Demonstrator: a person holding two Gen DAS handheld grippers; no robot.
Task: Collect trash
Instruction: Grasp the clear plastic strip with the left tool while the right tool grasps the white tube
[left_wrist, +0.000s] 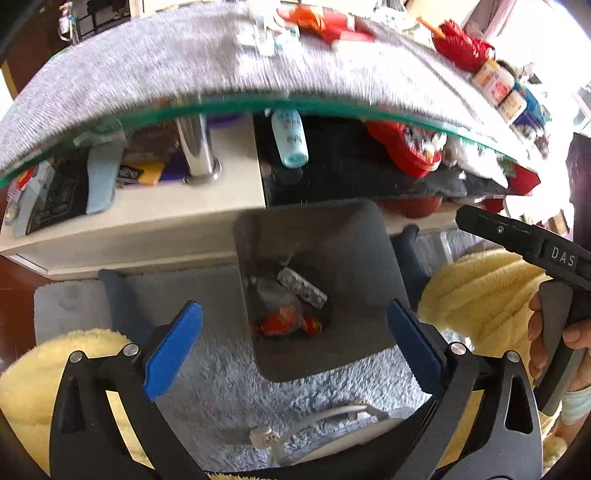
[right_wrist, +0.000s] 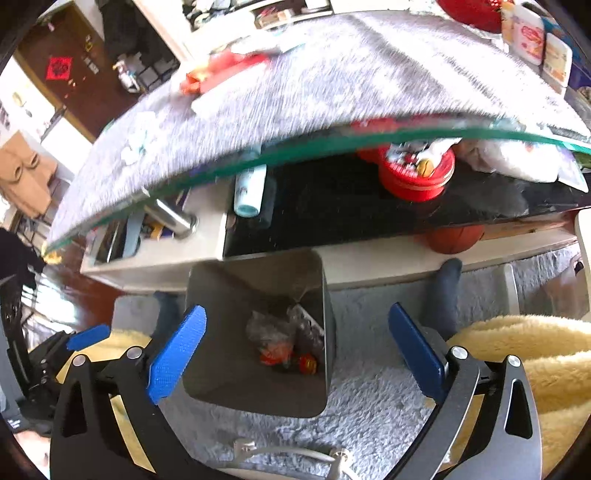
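Tongs on the left, the left gripper (left_wrist: 294, 341), gape fully wide with nothing between the blue pads, poised over the grey bin (left_wrist: 369, 236) on the carpet; wrappers (left_wrist: 284, 321) lie at its bottom. Likewise the right gripper (right_wrist: 297, 349) stands wide and empty. This looks like the drop step just finished; next, reaching the scraps (right_wrist: 221, 72) on the glass table (right_wrist: 332, 92) above.

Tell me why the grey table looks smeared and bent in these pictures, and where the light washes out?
Left wrist view: the grey table cover is streaked by motion blur, its glass edge bowed by the fisheye lens, and the upper right corner is blown out white. Right wrist view: the same streaks and curve, while the bin and the trash inside stay fairly sharp.
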